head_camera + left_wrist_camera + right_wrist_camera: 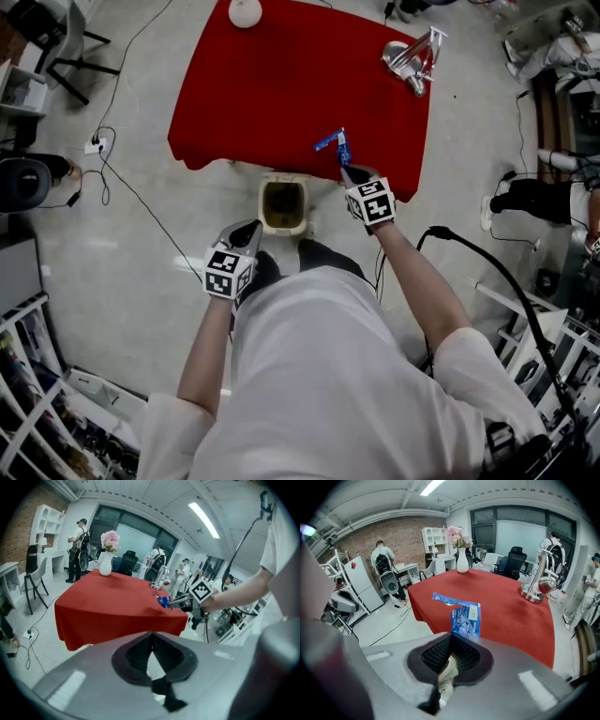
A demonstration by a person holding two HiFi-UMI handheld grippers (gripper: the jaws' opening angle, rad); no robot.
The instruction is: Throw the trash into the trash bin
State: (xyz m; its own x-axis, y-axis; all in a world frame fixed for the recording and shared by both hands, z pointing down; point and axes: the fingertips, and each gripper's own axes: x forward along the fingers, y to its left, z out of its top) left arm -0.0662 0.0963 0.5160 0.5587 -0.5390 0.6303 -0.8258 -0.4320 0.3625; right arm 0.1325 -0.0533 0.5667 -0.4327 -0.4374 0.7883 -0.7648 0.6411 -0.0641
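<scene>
A crumpled blue plastic wrapper (333, 142) sticks up from my right gripper (349, 173), which is shut on its lower end just over the near edge of the red table (281, 84). In the right gripper view the wrapper (465, 616) rises straight out of the closed pads (451, 637). A small beige trash bin (306, 204) stands open on the floor against the table's near edge, to the left of that gripper. My left gripper (251, 232) hangs low at the bin's left side, jaws together and empty (151, 634). The left gripper view shows the wrapper (164, 602) from the side.
A white vase (246, 11) with pink flowers (110, 539) stands at the table's far edge. A shiny metal stand (412, 58) sits at its far right corner. Cables (122, 178) run over the floor on the left. People, chairs and shelves fill the room behind.
</scene>
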